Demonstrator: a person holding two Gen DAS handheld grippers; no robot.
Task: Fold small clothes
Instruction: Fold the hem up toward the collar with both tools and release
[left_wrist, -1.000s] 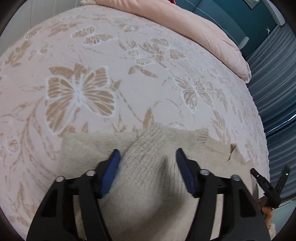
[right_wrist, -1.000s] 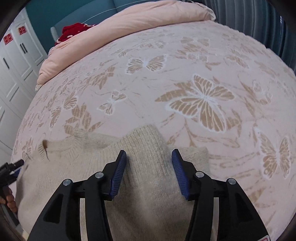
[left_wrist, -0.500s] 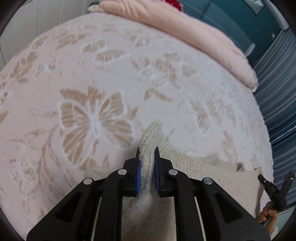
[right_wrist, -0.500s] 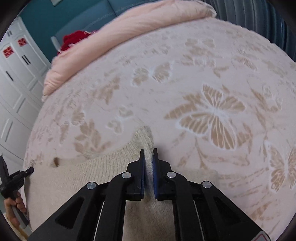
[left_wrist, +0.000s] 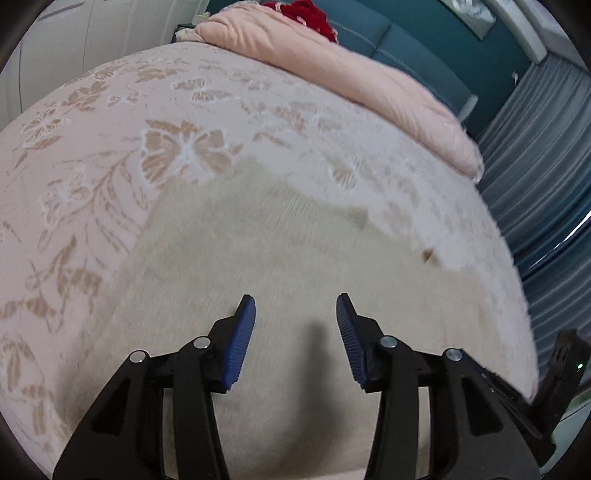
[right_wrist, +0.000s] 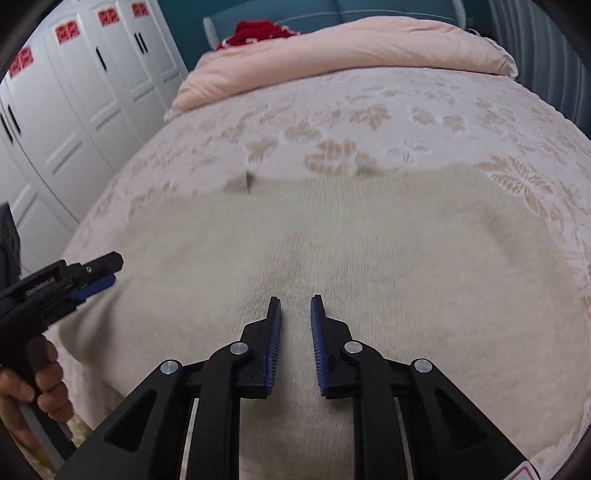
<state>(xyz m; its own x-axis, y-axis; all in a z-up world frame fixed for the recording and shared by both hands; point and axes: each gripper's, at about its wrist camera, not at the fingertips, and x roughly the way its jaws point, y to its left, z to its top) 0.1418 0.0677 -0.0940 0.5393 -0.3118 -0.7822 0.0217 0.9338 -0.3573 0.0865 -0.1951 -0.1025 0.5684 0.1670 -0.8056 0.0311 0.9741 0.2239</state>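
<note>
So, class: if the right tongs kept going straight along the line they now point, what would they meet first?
The cream knitted sweater spread on the pink butterfly-patterned bedspread. The right tongs point down at it, jaws opening with nothing pinched; depth is unclear, but only knit lies ahead.

Soft even daylight, motion blur across both views, fisheye bulge, dark vignetted corners

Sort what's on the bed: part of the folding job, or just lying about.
In the job:
cream knitted sweater
left gripper, jaws opening, nothing between
right gripper, jaws opening, nothing between

Lying about:
pink folded quilt
red fabric bundle
</note>
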